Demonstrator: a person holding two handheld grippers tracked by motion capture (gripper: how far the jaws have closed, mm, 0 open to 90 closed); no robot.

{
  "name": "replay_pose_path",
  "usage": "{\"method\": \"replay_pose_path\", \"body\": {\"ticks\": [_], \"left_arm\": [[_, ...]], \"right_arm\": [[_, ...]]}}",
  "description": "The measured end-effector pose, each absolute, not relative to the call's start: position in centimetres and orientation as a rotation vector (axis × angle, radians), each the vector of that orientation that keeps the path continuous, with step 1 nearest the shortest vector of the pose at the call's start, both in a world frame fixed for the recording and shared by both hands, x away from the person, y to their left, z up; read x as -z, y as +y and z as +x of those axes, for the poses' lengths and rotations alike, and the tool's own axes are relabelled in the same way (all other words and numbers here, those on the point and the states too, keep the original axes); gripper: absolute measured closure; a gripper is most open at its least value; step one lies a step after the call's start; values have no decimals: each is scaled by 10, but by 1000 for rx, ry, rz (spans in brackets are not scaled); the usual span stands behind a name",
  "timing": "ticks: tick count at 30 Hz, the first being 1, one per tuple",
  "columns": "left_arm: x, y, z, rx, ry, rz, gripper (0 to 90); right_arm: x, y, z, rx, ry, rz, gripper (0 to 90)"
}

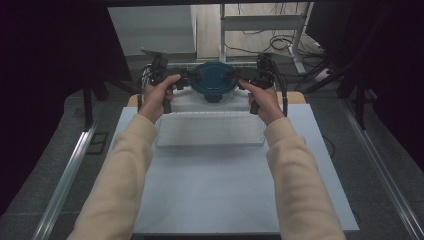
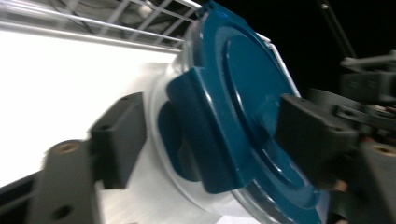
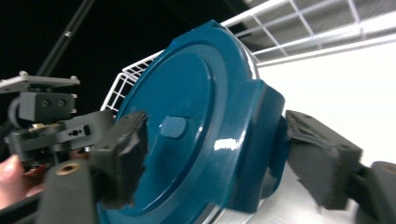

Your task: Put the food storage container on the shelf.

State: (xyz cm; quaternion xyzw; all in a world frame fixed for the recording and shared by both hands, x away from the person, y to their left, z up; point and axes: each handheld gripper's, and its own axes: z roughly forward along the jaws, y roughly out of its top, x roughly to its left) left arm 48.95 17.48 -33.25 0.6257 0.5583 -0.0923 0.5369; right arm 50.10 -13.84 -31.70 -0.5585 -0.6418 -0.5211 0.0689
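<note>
Squarely between both fingers (image 3: 122, 154), blue-lidded container (image 1: 212, 78).

No text, label, brand, number or sign can be read here — the blue lid (image 2: 243, 116) is plain, and the black jaws bear no marking that can be made out.

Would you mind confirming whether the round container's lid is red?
No, the lid is dark teal-blue, as the high view shows between the two hand-held grippers.

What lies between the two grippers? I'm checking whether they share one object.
A round container with a blue lid, held from both sides by the left gripper and right gripper, in the high view.
</note>
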Motion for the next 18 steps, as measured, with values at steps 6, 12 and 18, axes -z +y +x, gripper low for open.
{"method": "replay_pose_path", "body": {"ticks": [6,12,18], "left_arm": [[319,183,467,42,1319,1552,193],[312,185,431,-30,1245,1638,194],[318,185,389,-94,1168,1697,195]], "right_arm": [[300,-141,481,1626,-2170,-1669,150],[292,-152,455,1647,-2310,-1549,154],[298,-166,420,1641,-2454,-1454,171]]}}
